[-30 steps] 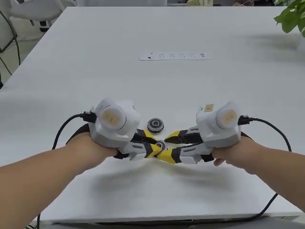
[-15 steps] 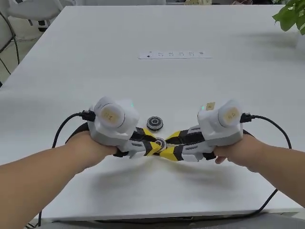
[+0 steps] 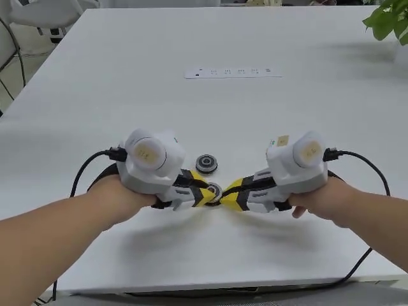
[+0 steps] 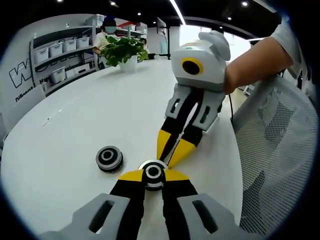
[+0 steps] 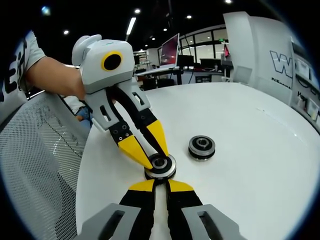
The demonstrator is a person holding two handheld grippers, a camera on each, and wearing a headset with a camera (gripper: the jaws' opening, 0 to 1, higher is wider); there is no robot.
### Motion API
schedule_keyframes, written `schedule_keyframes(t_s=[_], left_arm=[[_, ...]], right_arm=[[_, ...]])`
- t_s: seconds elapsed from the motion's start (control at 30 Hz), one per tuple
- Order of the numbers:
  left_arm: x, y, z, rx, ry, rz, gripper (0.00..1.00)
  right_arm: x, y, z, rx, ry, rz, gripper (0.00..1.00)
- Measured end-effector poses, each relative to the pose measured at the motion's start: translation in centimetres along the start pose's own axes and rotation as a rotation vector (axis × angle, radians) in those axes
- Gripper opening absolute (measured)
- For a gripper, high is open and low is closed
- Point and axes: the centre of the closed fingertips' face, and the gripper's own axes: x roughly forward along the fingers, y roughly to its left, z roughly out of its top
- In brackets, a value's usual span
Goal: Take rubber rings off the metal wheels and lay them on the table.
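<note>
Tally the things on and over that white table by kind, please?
Metal wheels: 2 (held wheel, loose wheel)
Tongs: 2 (left tongs, right tongs)
Power strip: 1
Potted plant: 1
Total: 6

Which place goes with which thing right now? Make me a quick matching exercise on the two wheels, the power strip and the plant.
Things
1. near wheel
2. far wheel
3. power strip
4. plant

Places
A. at the far right edge of the table
B. lying free, just beyond the grippers
C. between the tips of the left gripper and the right gripper
D. flat on the tabletop, farther off, near the middle

Pairs: 1-C, 2-B, 3-D, 4-A
</note>
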Motion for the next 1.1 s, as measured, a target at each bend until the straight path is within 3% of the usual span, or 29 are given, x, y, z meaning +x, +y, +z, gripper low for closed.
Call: schedule_keyframes(t_s=[0.3,0.73,1.1], left_arm=[[0.0,0.0,0.0,-0.003,0.001,0.005,0.07],[-0.1,0.0,0.0,-0.001,-0.002,0.012,0.06],[0.0,0.0,0.0,0.011,0.013,0.018,0.06]], right_arm=[[-0.1,-0.4,-0.1,0.048,0.002,-0.016,0.0],[-0.7,-1.3,0.7,0.219,-0.064,-0.036,0.0],[-0.6,-1.1,1.5,0.278,-0.093,-0.032,0.0]])
